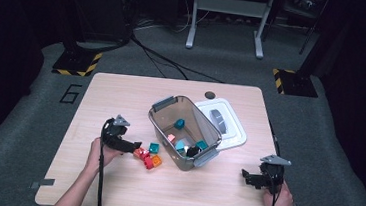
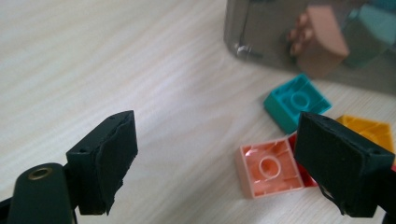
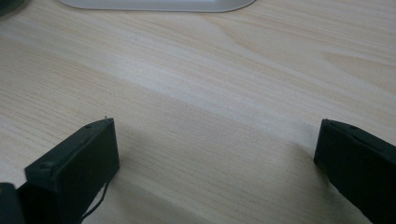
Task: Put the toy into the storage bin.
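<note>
- We find the left gripper [image 1: 136, 144] low over the tabletop [image 1: 113, 187], at the left of a small heap of bricks; its fingers [image 2: 105, 161] stand wide apart with nothing between them.
- We note a pink brick [image 2: 268, 169] lying hollow side up just beside the right-hand finger, apart from it as far as we can tell.
- A red brick [image 1: 148, 163] sits behind the pink one, a teal brick [image 2: 297, 101] and an orange brick [image 2: 369, 130] next to them, all on the tabletop just outside the bin [image 1: 159, 127].
- The bin, clear-walled, holds further bricks; its white lid [image 1: 233, 132] lies flat on its far right side.
- The right gripper [image 1: 245, 178] rests low near the front right edge, well apart from the bin; its fingers [image 3: 77, 175] gape wide over bare wood, holding nothing.
</note>
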Motion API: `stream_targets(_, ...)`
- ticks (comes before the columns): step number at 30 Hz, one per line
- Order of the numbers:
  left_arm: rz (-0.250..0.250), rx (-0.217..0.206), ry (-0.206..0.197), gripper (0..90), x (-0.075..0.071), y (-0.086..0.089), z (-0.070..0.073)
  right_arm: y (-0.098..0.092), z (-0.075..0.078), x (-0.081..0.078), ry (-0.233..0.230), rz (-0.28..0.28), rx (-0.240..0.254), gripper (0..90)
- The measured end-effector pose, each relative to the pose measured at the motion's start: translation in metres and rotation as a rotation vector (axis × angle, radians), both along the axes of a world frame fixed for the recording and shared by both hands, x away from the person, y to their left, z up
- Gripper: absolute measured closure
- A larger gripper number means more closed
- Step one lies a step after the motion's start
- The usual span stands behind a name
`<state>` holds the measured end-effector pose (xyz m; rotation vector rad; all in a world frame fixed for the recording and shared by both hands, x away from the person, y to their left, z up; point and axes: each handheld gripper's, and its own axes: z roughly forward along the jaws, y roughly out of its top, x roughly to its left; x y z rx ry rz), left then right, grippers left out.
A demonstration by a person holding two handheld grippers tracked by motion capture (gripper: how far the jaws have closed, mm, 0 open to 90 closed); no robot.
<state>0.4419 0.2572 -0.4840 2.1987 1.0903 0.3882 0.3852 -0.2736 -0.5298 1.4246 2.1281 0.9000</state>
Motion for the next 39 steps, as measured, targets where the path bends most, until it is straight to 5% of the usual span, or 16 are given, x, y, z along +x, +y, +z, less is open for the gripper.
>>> stream_targets(6,0.009,0.028,0.023,14.6,0.000,-0.003,-0.015,0.000,0.000,0.000,0.000,0.000,0.000,0.0)
stream_targets(16,0.036,0.072,0.013,15.2,-0.001,0.010,-0.013,0.000,0.000,0.000,0.000,-0.001,0.000,0.0)
stream_targets(25,0.088,0.015,0.019,7.4,-0.006,0.026,-0.009,0.000,0.000,0.000,-0.001,-0.001,0.000,0.0)
stream_targets(34,0.021,0.025,0.031,0.0,-0.011,0.013,-0.010,0.000,0.000,0.000,0.000,0.000,0.000,0.0)
stream_targets(39,-0.001,0.023,0.017,16.4,-0.011,0.006,-0.010,0.000,0.000,0.000,0.000,0.000,0.000,0.0)
